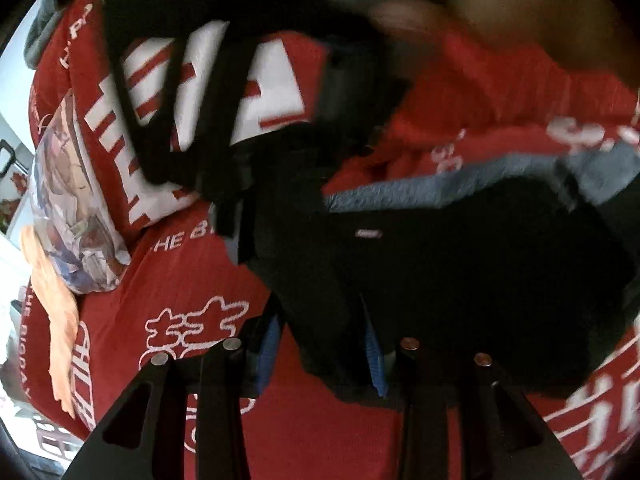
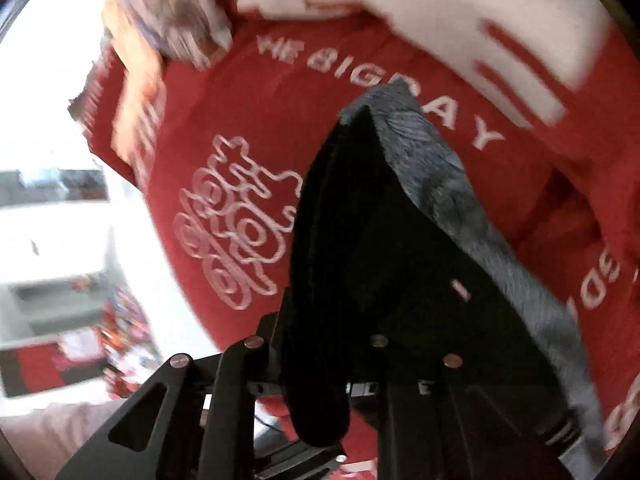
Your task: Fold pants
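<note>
Black pants [image 2: 360, 248] hang pinched in the right gripper [image 2: 320, 384] over red bedspread [image 2: 224, 100]

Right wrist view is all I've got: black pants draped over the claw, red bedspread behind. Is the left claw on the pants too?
Observer: Yes. In the left wrist view the left claw has the black pants bunched between its blue pads.
Operator: Where's the right claw from that side?
Observer: It reaches in from the top, a dark, blurred shape, right claw, over the white lettering of the red bedspread.
Operator: Anything else on the bed I can't make out?
Observer: A pillow with a cartoon print lies at the left edge, and a pale orange cloth below it.
</note>
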Motion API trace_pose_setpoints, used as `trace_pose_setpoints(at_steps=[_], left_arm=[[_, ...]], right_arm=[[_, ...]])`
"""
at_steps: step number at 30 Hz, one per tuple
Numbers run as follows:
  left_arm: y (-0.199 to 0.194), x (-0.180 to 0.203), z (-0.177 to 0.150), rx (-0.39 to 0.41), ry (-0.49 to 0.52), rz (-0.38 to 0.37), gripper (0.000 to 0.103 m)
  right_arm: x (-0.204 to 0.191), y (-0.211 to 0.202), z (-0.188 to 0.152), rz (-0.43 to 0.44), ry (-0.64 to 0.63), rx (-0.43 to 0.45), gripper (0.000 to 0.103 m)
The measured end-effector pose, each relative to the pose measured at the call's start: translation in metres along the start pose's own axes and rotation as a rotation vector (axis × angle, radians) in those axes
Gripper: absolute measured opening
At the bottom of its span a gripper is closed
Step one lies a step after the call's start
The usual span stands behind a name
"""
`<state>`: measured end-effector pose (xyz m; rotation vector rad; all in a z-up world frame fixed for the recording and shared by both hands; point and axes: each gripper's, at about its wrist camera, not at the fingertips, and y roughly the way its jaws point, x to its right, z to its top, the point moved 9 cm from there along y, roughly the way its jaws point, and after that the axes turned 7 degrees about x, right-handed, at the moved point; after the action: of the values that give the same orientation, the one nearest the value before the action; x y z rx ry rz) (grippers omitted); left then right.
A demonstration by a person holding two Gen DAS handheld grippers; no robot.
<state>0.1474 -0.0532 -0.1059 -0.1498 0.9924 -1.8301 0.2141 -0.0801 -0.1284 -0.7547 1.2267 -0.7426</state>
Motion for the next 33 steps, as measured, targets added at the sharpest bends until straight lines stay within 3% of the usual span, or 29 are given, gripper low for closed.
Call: trace_pose_setpoints(at_steps=[3, 7, 12, 17, 20, 26, 31, 33], left_arm=[[-0.027, 0.014, 0.027, 0.053, -0.014, -0.029, 0.039], [-0.064, 0.050, 0.064, 0.127, 0.017, -0.079, 0.039], [-0.102, 0.120, 0.101, 0.187, 0.079, -0.164, 0.039], [-0.114, 0.204, 0.117, 0.180, 0.174, -0.258, 0.039], [-0.112, 0.258, 0.114, 0.140, 0.222, -0.310, 0.039], [-0.095, 0.335, 0.091, 0.090, 0.345, -0.341, 0.039], [-0.073, 0.359, 0.071, 0.017, 0.375, -0.347, 0.039], [-0.070, 0.359, 0.067, 0.000, 0.374, -0.352, 0.050]], right_arm=[[0.006, -0.049, -0.016, 0.122, 0.079, 0.134, 0.020], [0.023, -0.117, -0.050, 0.216, 0.150, 0.293, 0.020], [0.062, -0.193, -0.104, 0.254, 0.222, 0.446, 0.020], [0.127, -0.244, -0.170, 0.258, 0.337, 0.549, 0.020], [0.171, -0.252, -0.208, 0.248, 0.415, 0.581, 0.020], [0.248, -0.250, -0.270, 0.243, 0.554, 0.616, 0.020], [0.290, -0.220, -0.294, 0.232, 0.635, 0.601, 0.020], [0.295, -0.215, -0.298, 0.229, 0.643, 0.605, 0.020]])
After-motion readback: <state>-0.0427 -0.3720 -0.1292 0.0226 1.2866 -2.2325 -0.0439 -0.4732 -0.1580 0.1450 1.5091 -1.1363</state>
